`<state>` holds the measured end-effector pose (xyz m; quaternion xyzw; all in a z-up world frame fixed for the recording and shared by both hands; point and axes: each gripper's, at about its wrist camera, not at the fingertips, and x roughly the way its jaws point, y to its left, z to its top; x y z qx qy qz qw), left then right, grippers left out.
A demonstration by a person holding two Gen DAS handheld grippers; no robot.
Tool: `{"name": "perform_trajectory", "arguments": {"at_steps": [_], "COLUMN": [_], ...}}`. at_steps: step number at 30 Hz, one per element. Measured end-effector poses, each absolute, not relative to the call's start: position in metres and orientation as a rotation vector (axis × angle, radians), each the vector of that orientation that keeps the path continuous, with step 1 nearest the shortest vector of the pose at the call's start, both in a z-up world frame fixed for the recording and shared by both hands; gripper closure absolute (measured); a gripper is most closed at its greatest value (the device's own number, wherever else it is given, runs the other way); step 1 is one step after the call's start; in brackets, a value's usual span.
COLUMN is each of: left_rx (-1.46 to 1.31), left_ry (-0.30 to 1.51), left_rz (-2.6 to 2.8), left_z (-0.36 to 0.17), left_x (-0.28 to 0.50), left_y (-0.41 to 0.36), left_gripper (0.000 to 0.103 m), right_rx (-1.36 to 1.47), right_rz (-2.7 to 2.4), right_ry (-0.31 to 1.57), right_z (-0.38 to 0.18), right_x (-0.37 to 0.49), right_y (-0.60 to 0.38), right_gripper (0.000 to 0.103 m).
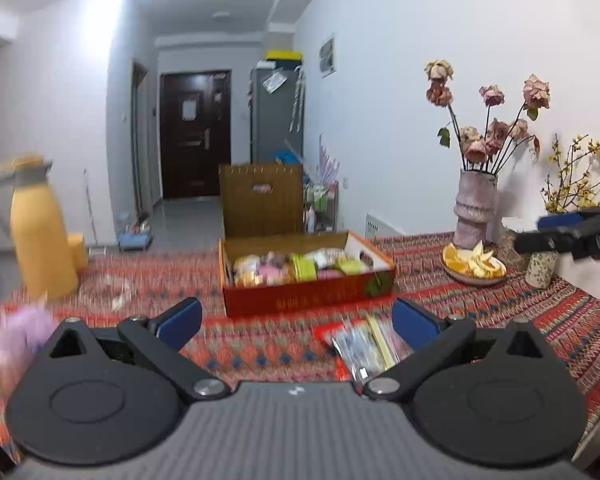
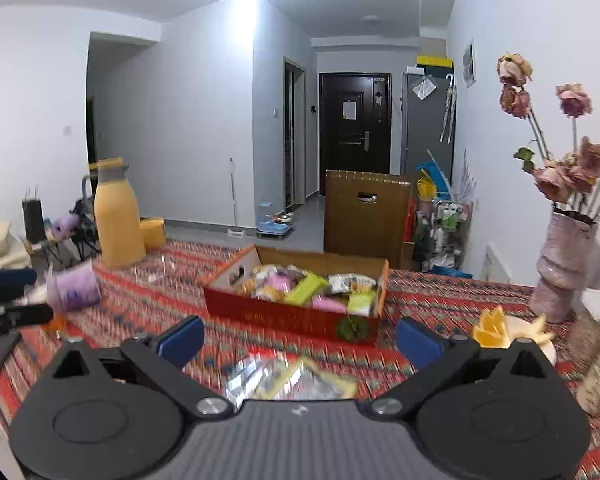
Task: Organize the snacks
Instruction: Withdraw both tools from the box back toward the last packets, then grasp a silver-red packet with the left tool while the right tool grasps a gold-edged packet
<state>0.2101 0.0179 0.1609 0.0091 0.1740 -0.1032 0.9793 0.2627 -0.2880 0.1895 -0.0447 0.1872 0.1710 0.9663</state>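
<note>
A shallow red cardboard box (image 1: pixel 300 300) full of several wrapped snacks (image 1: pixel 296 266) sits on the patterned tablecloth; the right wrist view shows the same box (image 2: pixel 284 316) with its snacks (image 2: pixel 308 286). My left gripper (image 1: pixel 296 322) is open and empty, held back from the box. A few clear snack packets (image 1: pixel 364 346) lie on the cloth just before its right finger. My right gripper (image 2: pixel 300 340) is open and empty too, with clear packets (image 2: pixel 288 376) on the cloth beneath it. The right gripper's body (image 1: pixel 580 232) shows at the left wrist view's right edge.
A yellow thermos jug (image 1: pixel 40 232) stands at the left on the table. A vase of dried roses (image 1: pixel 476 208), a plate of orange pieces (image 1: pixel 474 266) and a speckled cup (image 1: pixel 540 270) stand at the right. A purple roll (image 2: pixel 74 290) lies left. A brown cardboard box (image 2: pixel 366 216) stands behind the table.
</note>
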Motion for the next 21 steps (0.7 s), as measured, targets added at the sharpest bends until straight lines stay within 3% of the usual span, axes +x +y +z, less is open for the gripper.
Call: {"name": "perform_trajectory", "arguments": {"at_steps": [5, 13, 21], "left_rx": [-0.075, -0.078, -0.052], "left_ry": [0.38, 0.493, 0.552], "left_rz": [-0.211, -0.198, -0.206], "left_z": [0.12, 0.065, 0.051], "left_x": [0.173, 0.147, 0.169], "left_y": [0.018, 0.014, -0.003], "left_gripper": [0.0, 0.0, 0.0], "right_rx": [-0.109, -0.042, 0.011], "right_rz": [0.32, 0.282, 0.243], "right_ry": [0.359, 0.503, 0.555], "right_z": [0.141, 0.047, 0.024], "right_x": [0.213, 0.174, 0.182], "right_y": [-0.289, -0.299, -0.314], "right_gripper": [0.0, 0.0, 0.0]}}
